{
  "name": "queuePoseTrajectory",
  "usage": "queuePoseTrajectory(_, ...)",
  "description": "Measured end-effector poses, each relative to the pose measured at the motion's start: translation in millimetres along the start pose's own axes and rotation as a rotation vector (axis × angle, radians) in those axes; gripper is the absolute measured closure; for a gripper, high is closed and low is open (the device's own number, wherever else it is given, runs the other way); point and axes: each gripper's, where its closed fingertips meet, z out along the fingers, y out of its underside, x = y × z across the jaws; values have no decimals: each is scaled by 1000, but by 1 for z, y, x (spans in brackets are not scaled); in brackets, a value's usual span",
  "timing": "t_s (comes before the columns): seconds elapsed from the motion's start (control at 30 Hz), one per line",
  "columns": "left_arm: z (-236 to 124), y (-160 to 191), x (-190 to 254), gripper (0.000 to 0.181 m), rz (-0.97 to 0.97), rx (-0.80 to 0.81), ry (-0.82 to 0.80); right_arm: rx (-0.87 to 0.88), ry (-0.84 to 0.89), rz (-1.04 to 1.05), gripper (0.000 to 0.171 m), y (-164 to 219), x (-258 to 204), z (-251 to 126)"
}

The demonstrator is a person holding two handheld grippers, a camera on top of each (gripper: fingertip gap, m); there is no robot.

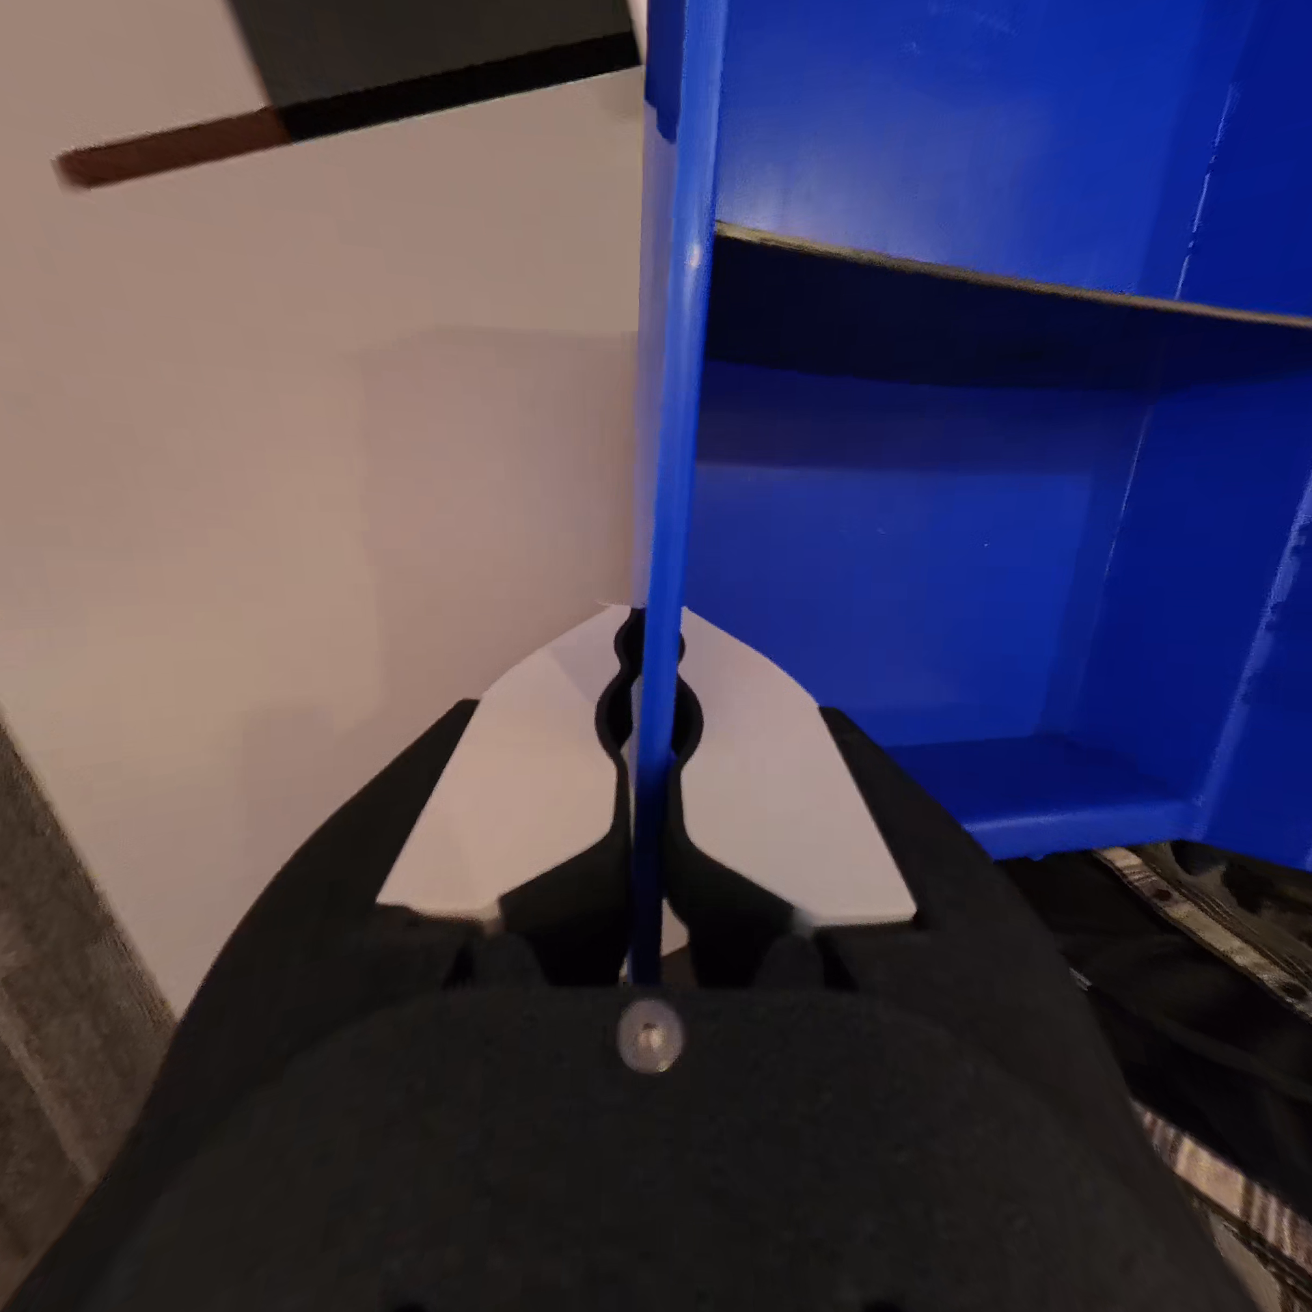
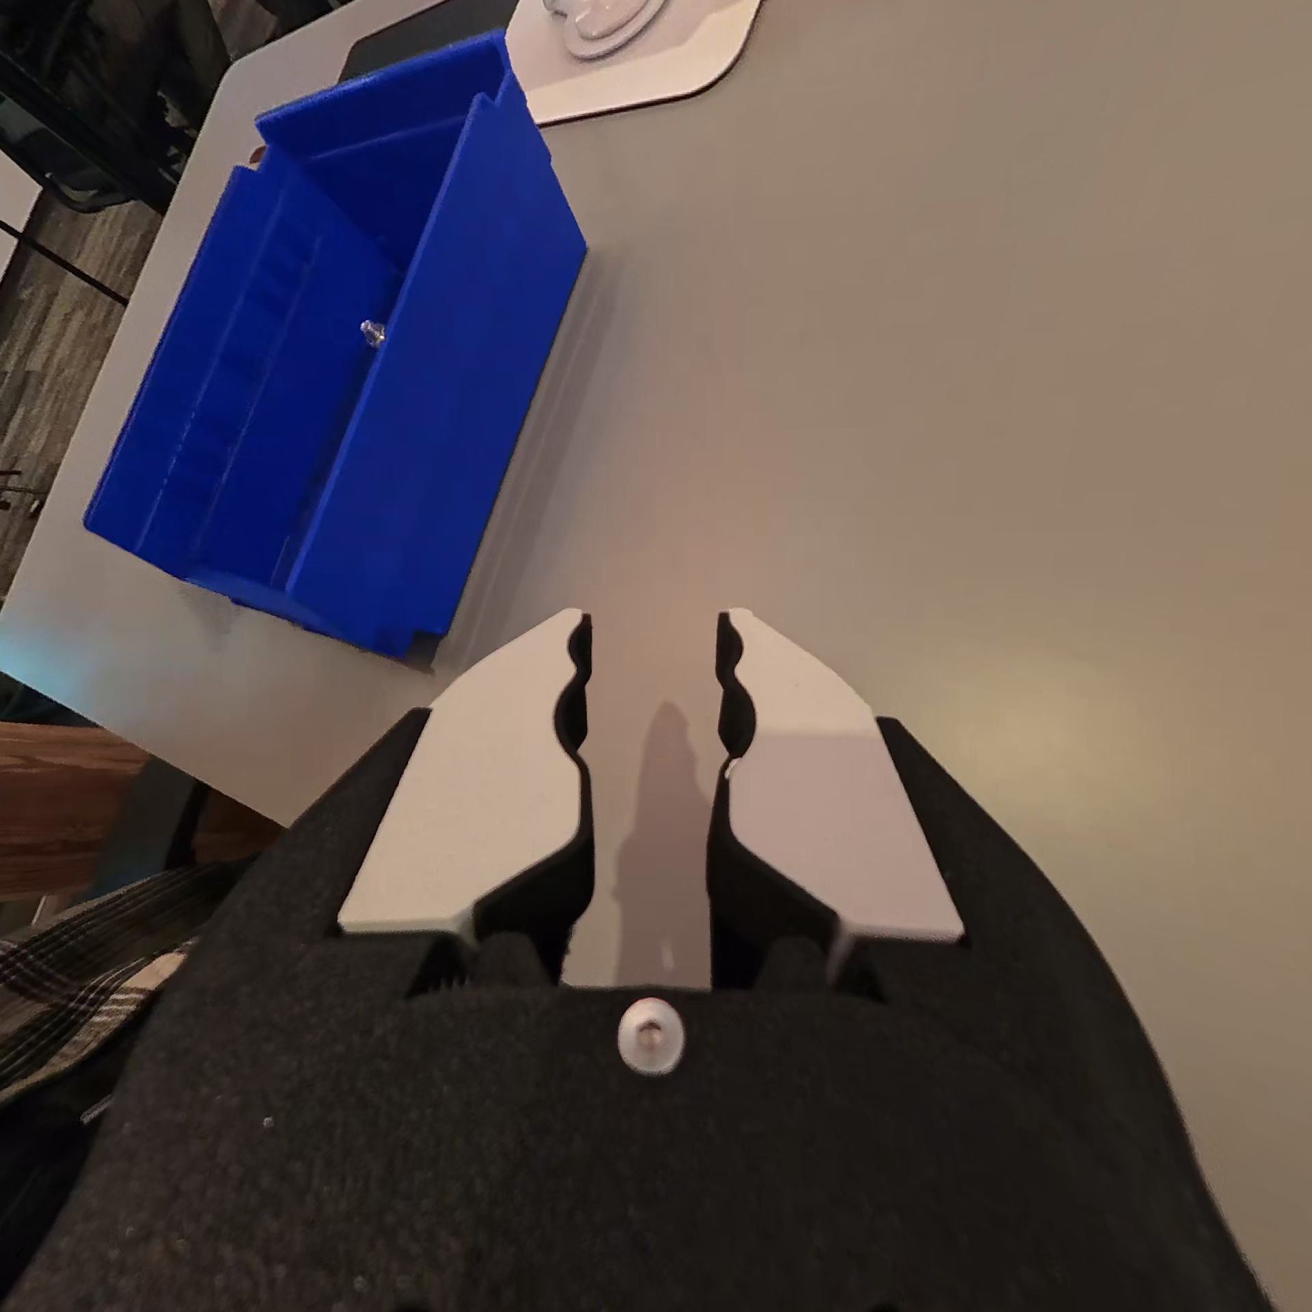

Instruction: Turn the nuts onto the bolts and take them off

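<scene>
My left hand-held gripper (image 1: 649,681) is clamped narrow on the thin side wall of the blue bin (image 1: 958,497), the wall running straight up between the two fingers, so I have the bin pinned by its edge. From that camera the bin's inside looks bare apart from a dark divider; no nut or bolt shows there. Beyond the wall is the pale counter (image 1: 319,426).

My right hand-held gripper (image 2: 653,639) hangs above the counter (image 2: 923,426) with its jaws parted to a moderate gap and nothing between them. In the right wrist view the bin (image 2: 440,440) sits to the left of that gripper and apart from it, near the counter's edge. Inside it, by the long near wall, lies one small shiny metal piece (image 2: 373,332), which I take to be a bolt, possibly with a nut on it; it is too small to tell which. At the far end of the counter a white mat (image 2: 639,85) carries a clear, rounded thing.

As I judge it, the threading work is hardly begun here: no hardware is in either gripper, and the only piece I can find is in the bin. What is left is picking it out, then turning the nut on and off
</scene>
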Motion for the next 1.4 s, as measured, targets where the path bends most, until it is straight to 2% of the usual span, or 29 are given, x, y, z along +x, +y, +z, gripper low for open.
queuePoseTrajectory(0.33, 102, -73, 198, 176, 245, -121, 133, 57, 94, 73, 138, 14, 39, -50)
queuePoseTrajectory(0.47, 139, -83, 257, 176, 292, -172, 158, 71, 123, 116, 138, 24, 58, -65)
queuePoseTrajectory(0.6, 166, -86, 296, 176, 320, -205, 176, 75, 140, 138, 138, 30, 71, -72)
queuePoseTrajectory(0.87, 190, -82, 320, 176, 325, -233, 204, 70, 140, 151, 138, 33, 80, -71)
queuePoseTrajectory(1.4, 230, -57, 314, 177, 289, -305, 180, 50, 144, 138, 138, 32, 77, -64)
